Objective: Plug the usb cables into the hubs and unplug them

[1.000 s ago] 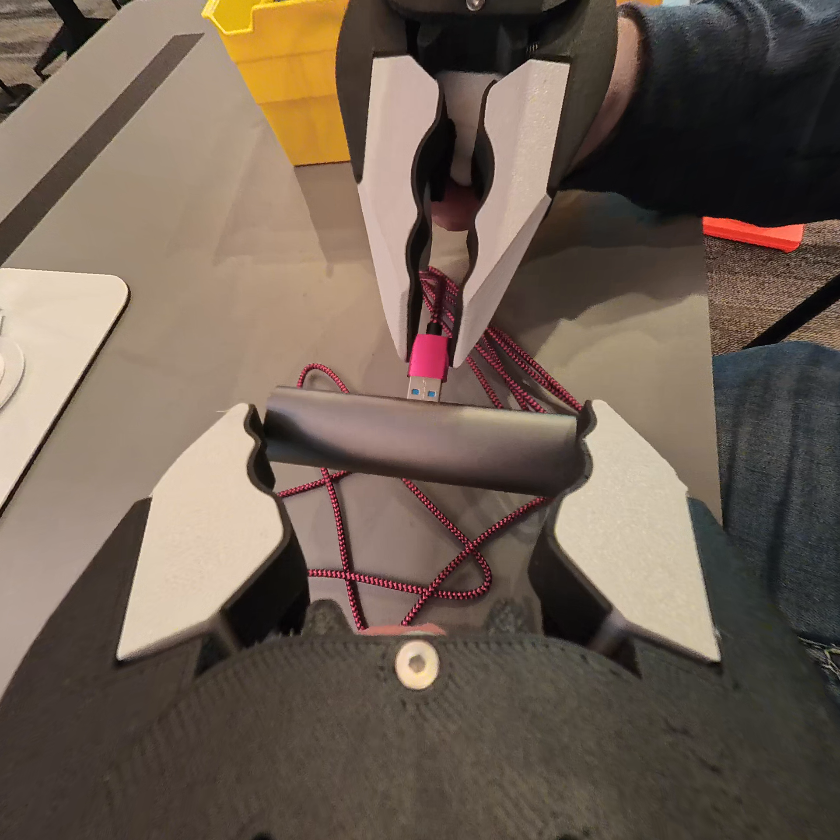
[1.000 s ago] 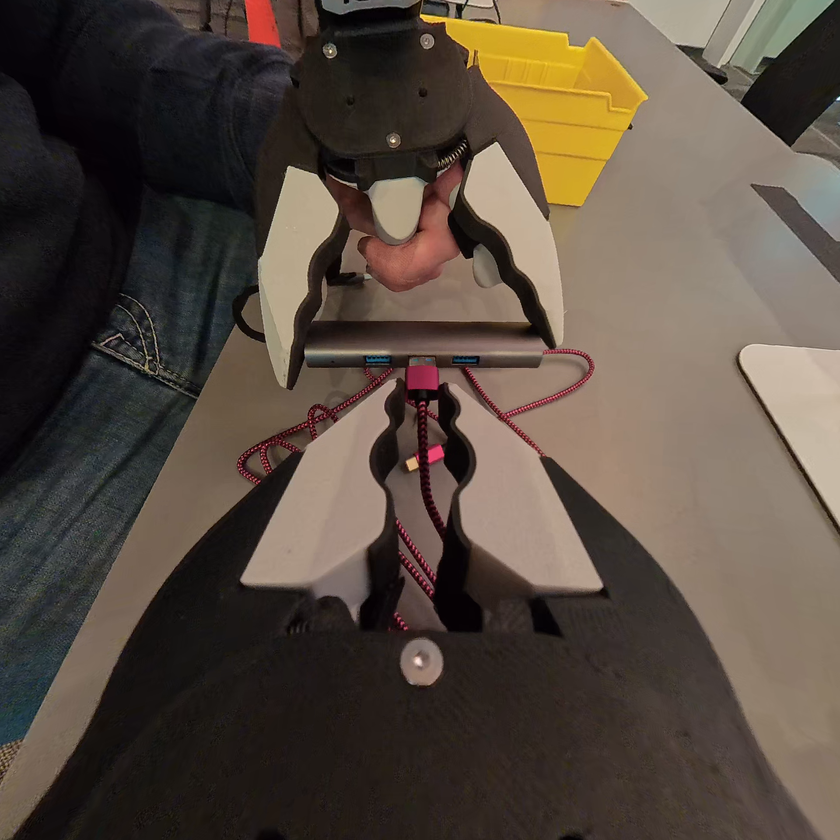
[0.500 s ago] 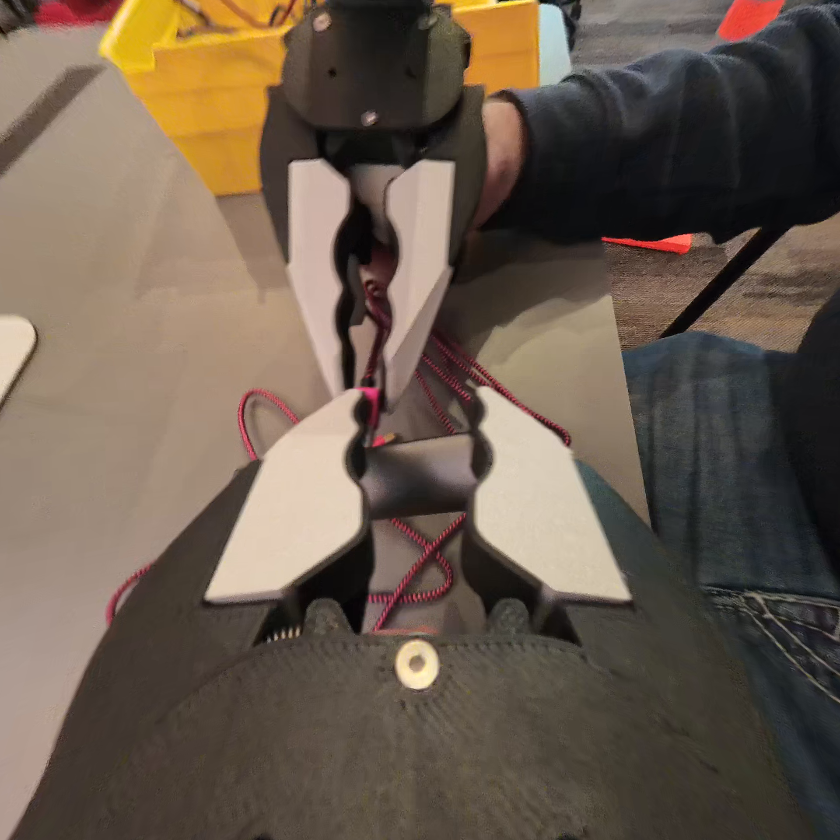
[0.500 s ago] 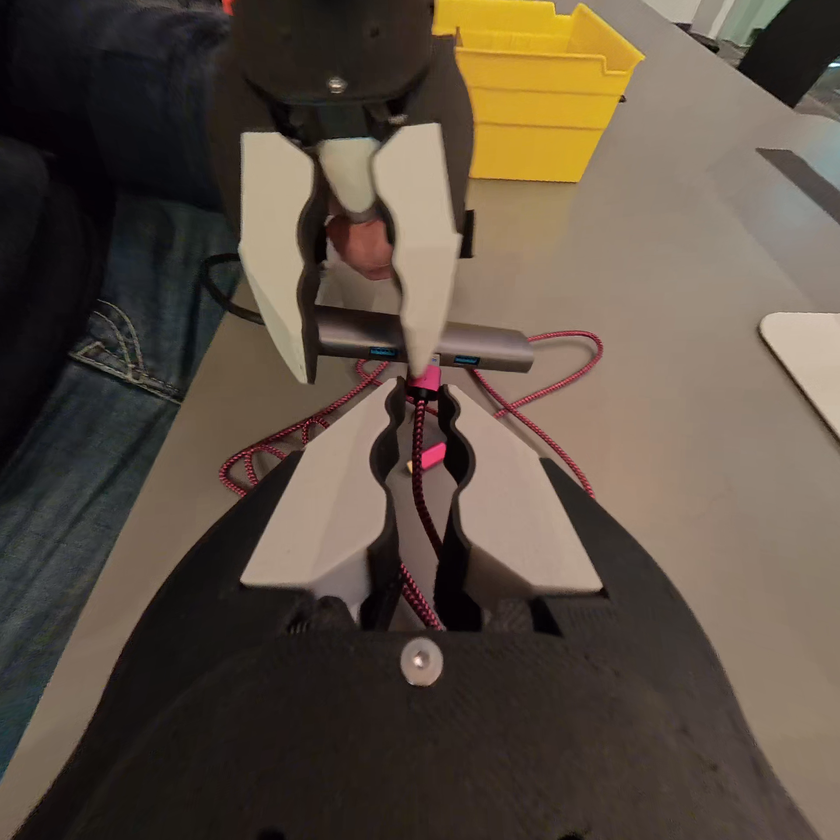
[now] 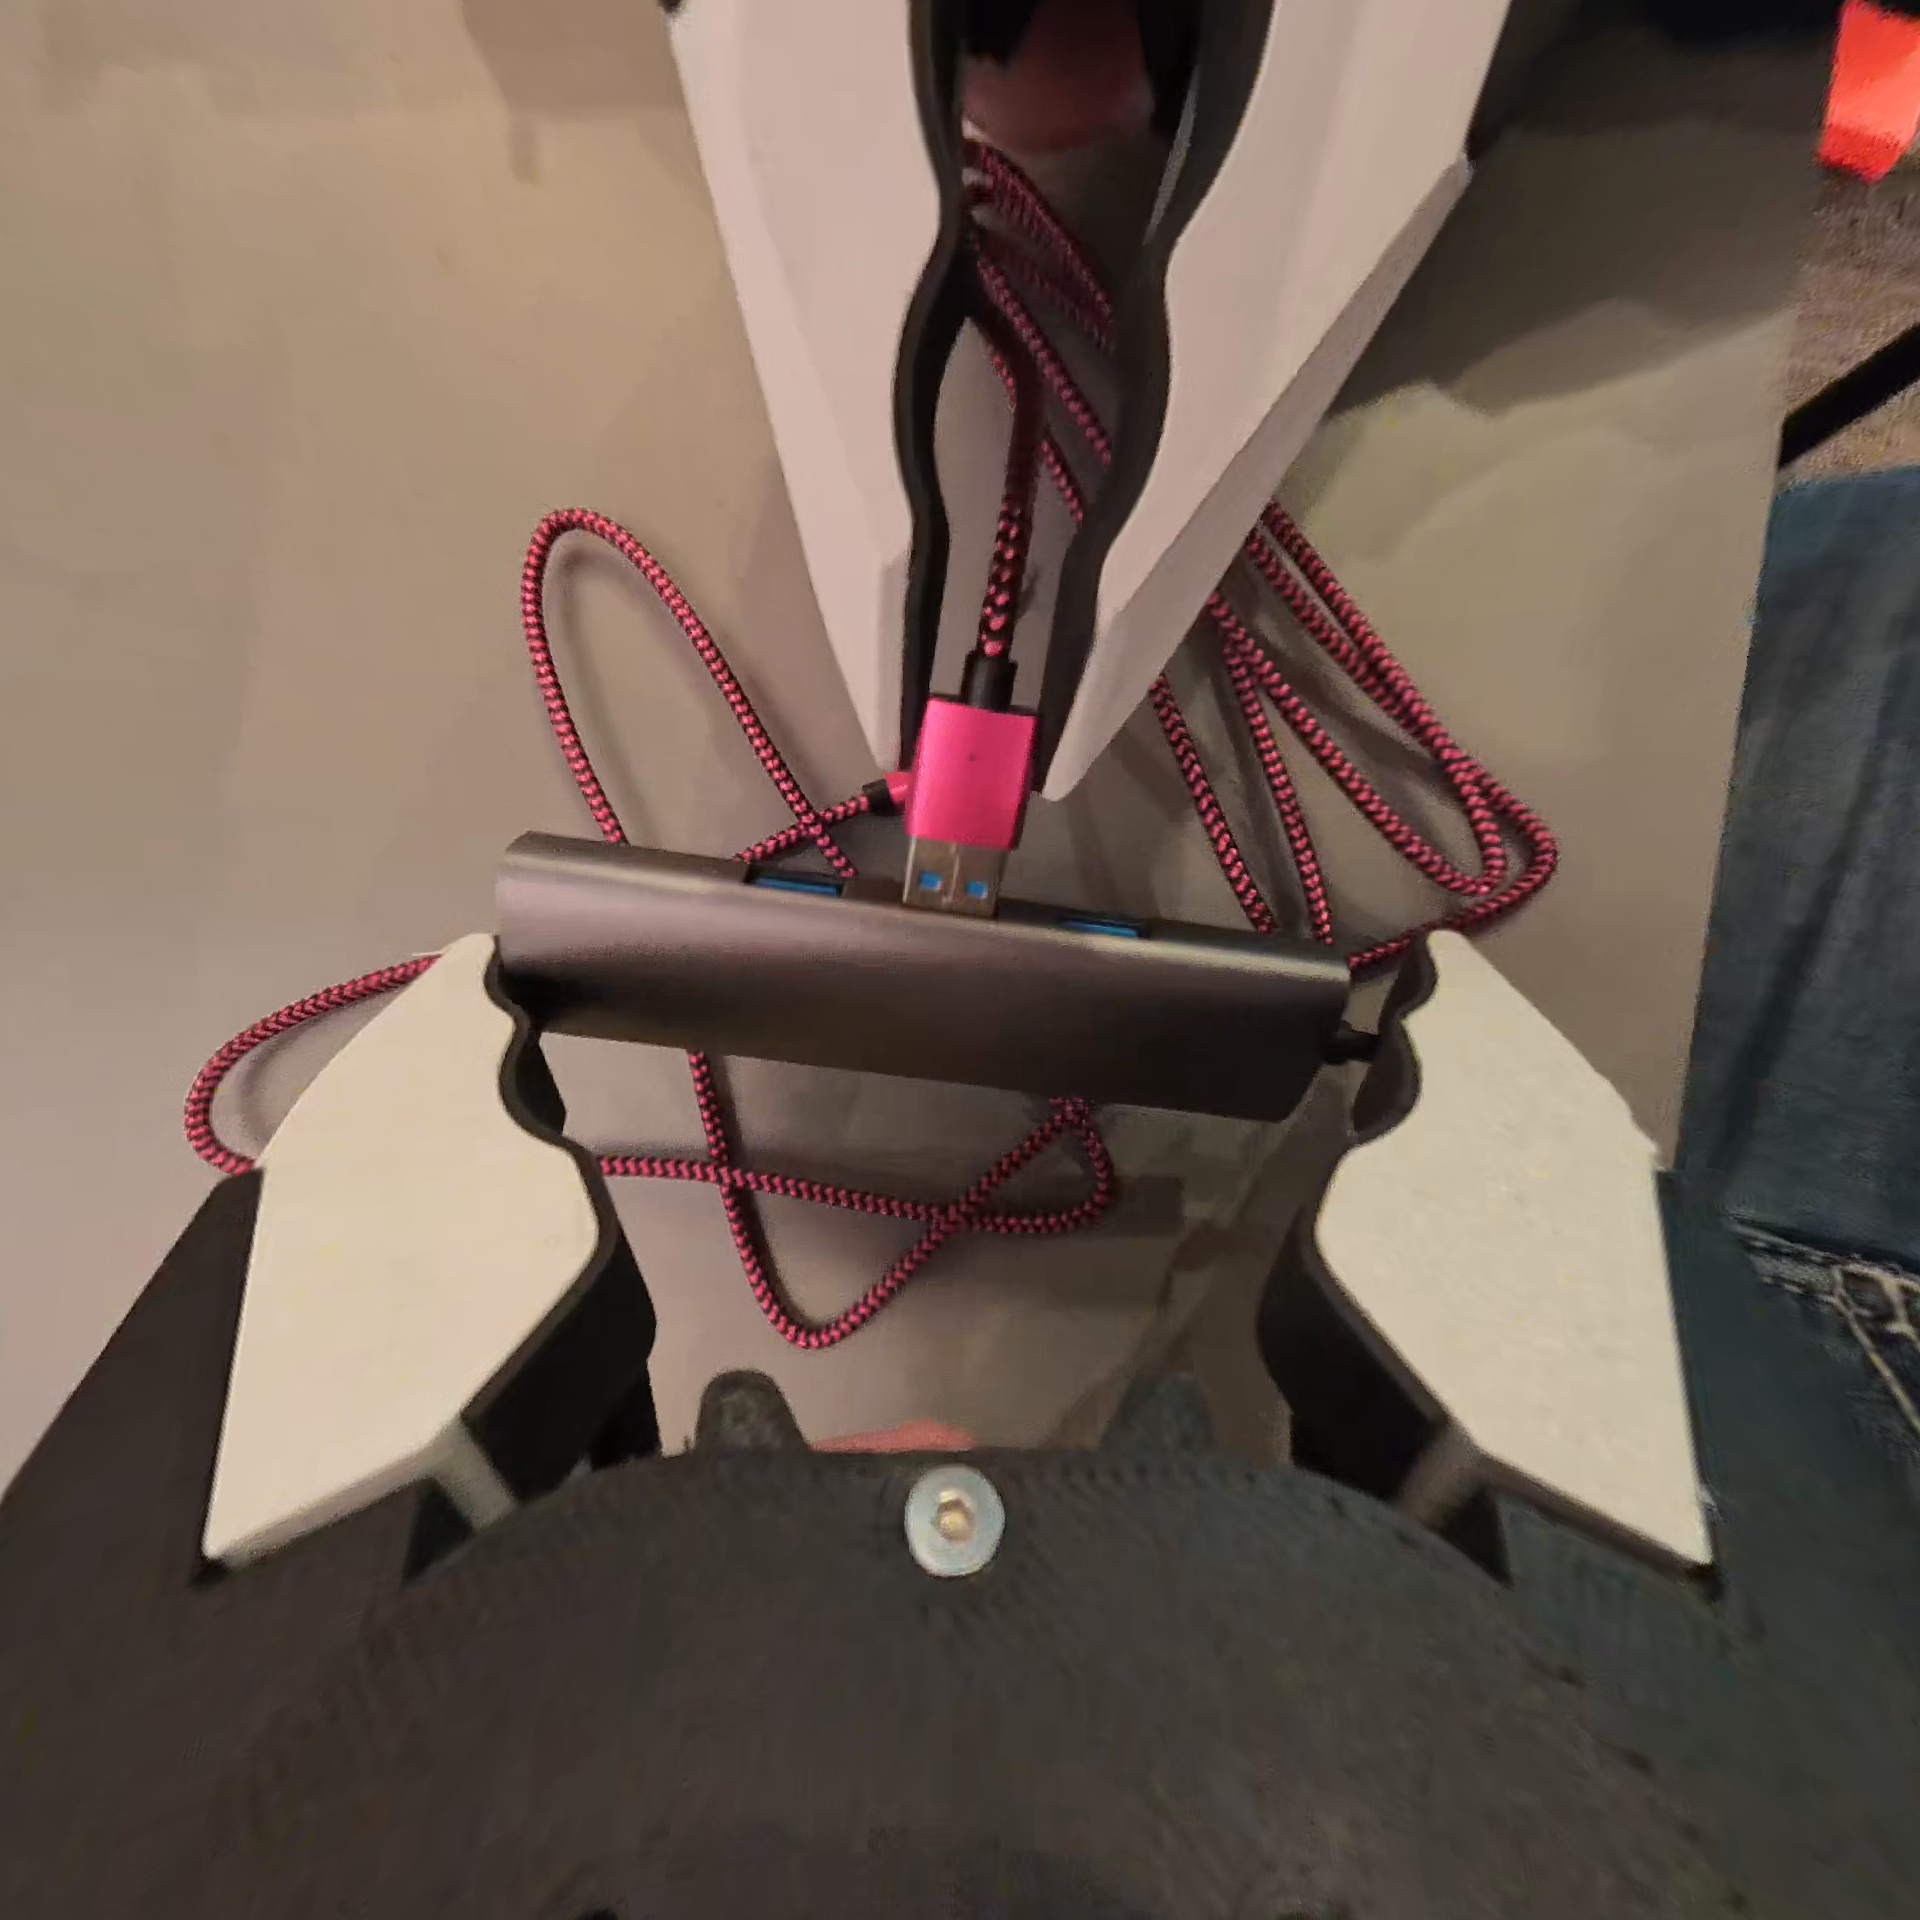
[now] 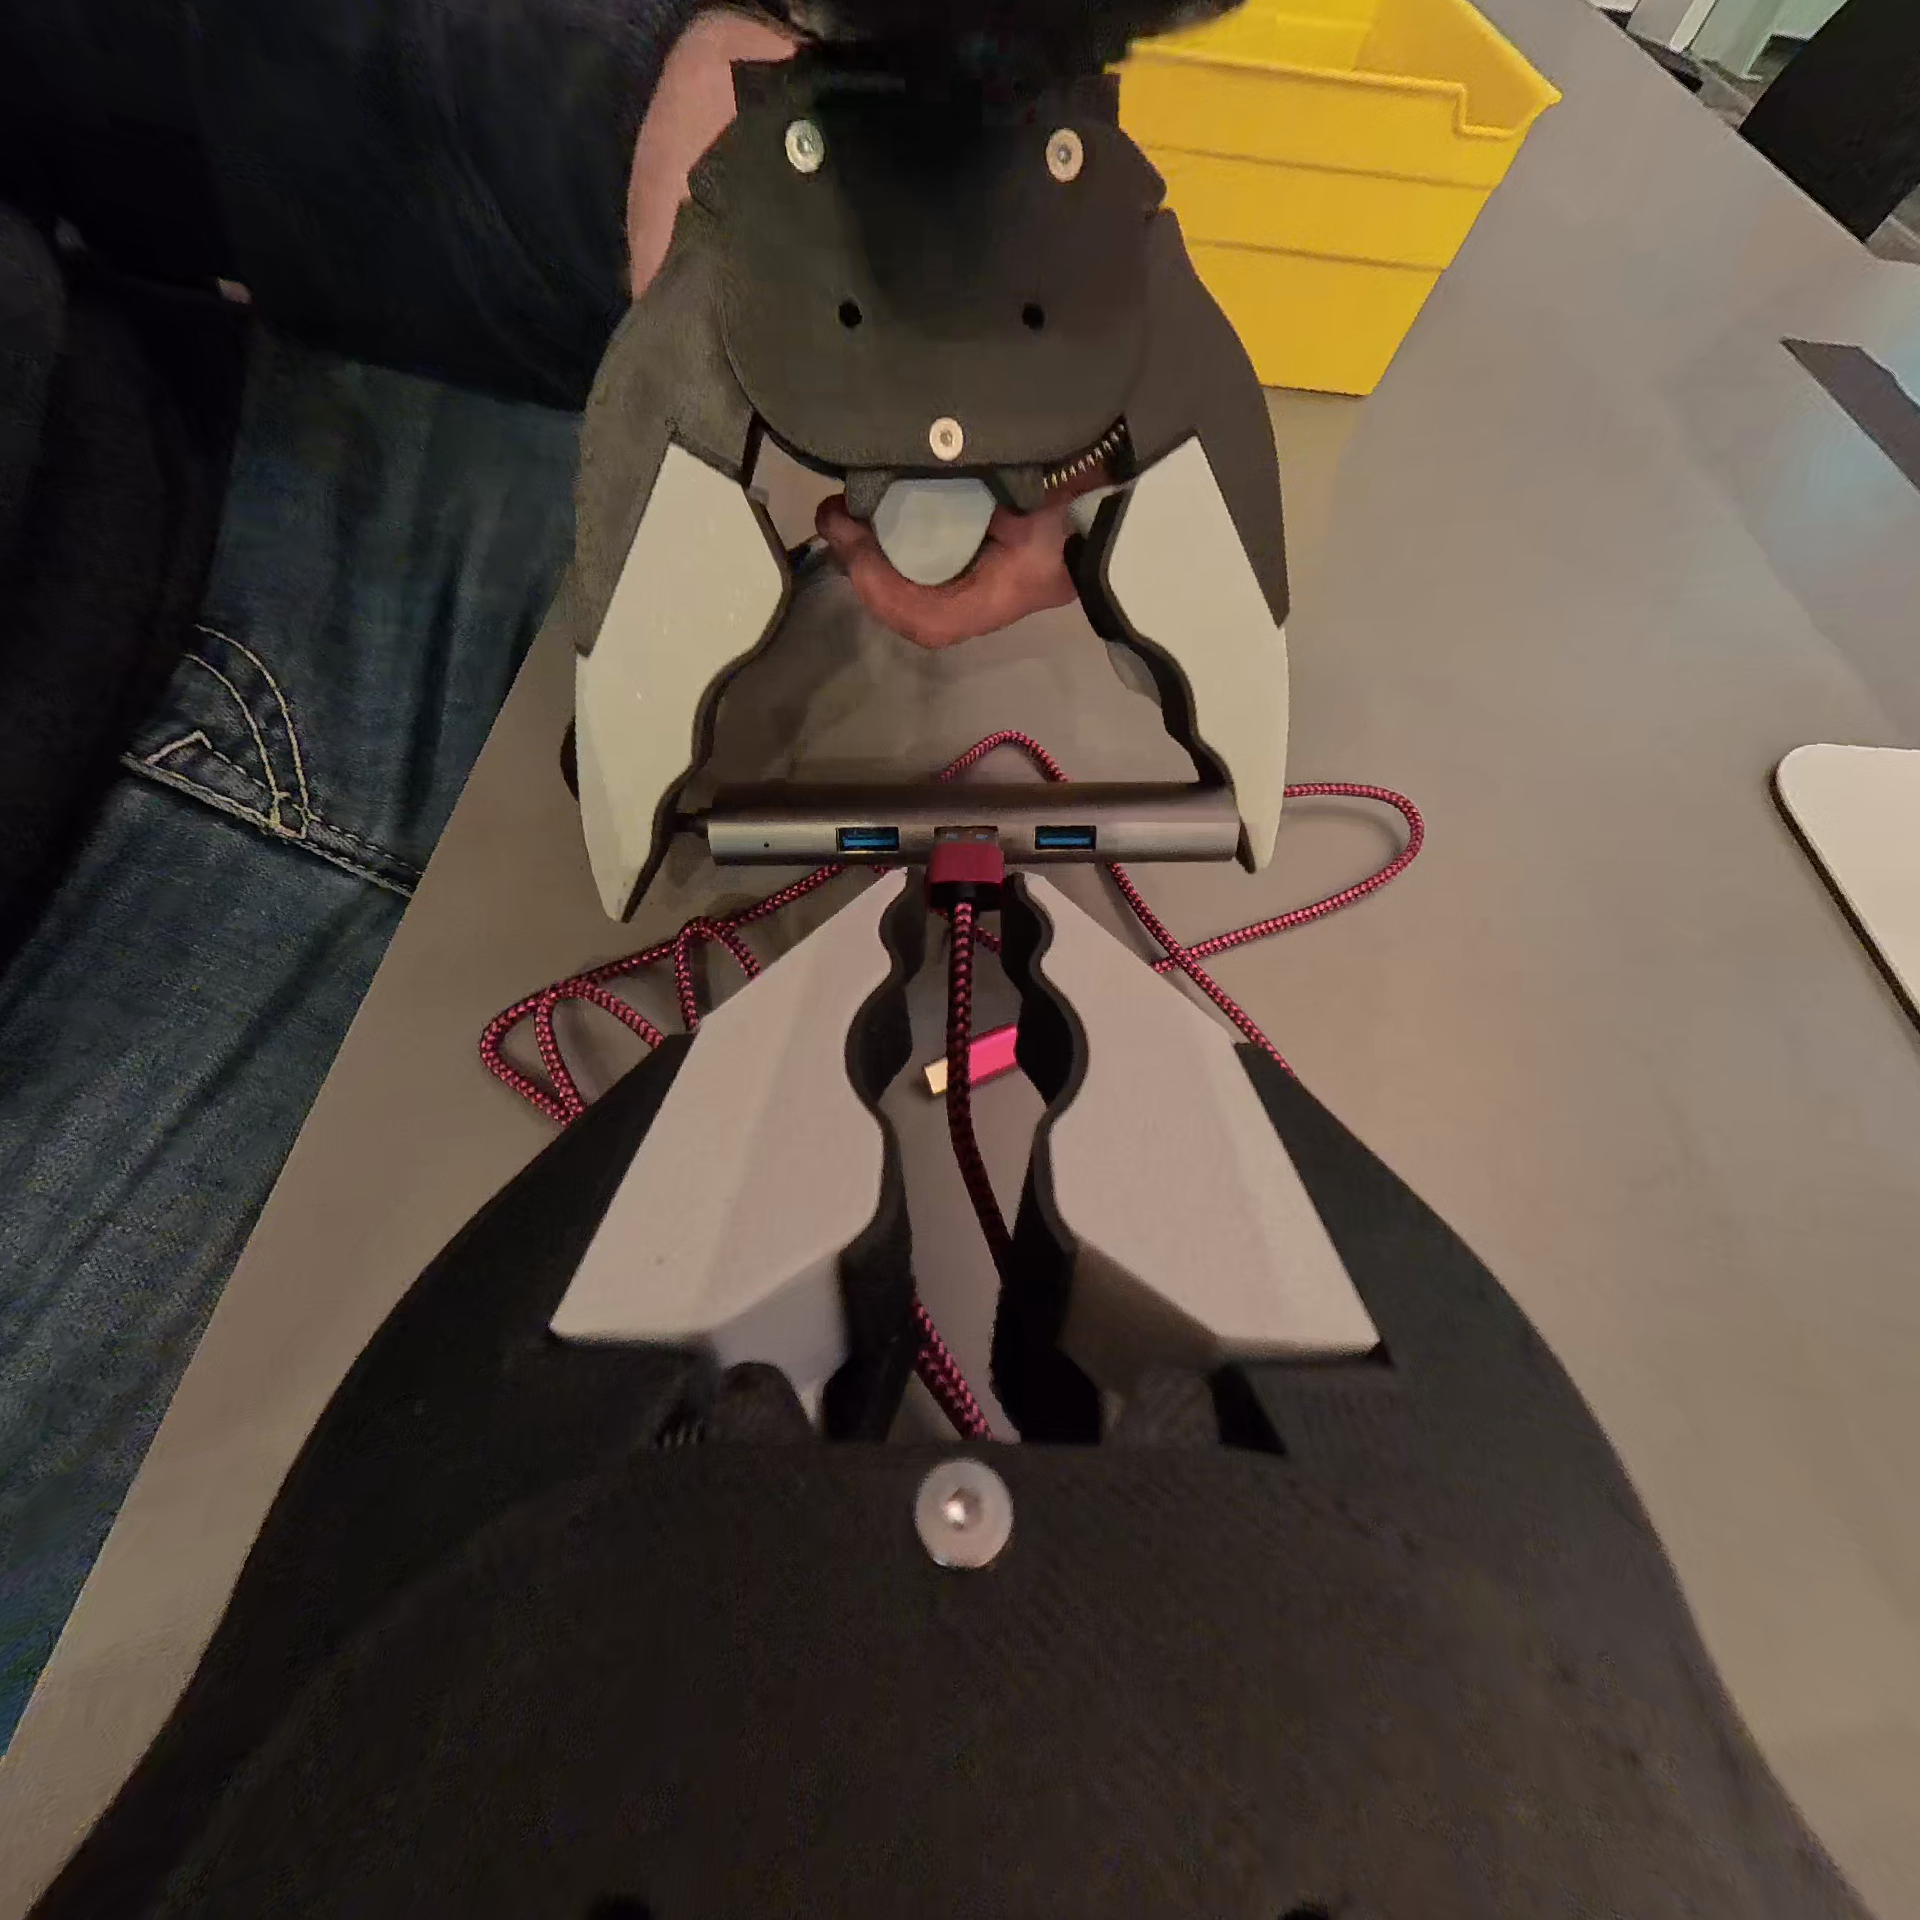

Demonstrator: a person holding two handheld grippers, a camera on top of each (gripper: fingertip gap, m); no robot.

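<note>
my left gripper (image 5: 935,997) has its jaws spread wide and clamped on the two short ends of the dark grey metal usb hub (image 5: 914,977), which i hold crosswise above the grey tabletop (image 5: 260,520). my right gripper (image 6: 961,894) faces it, jaws pressed together on the magenta usb-a plug (image 5: 968,784) of the pink-and-black braided cable (image 5: 644,665). the plug's silver tip sits at the middle port on the hub's long side, partly in, with some bare metal showing; how deep it goes i cannot tell. a blue port is visible on each side of it. the cable runs back between the right fingers (image 6: 769,1122) and lies in loose loops on the tabletop under and around the hub. its other end, a small magenta connector with a gold tip (image 6: 977,1060), rests on the tabletop below the right jaws. a yellow plastic bin (image 6: 1330,197) stands farther back, and a white flat board (image 6: 1860,862) lies at the right edge.
</note>
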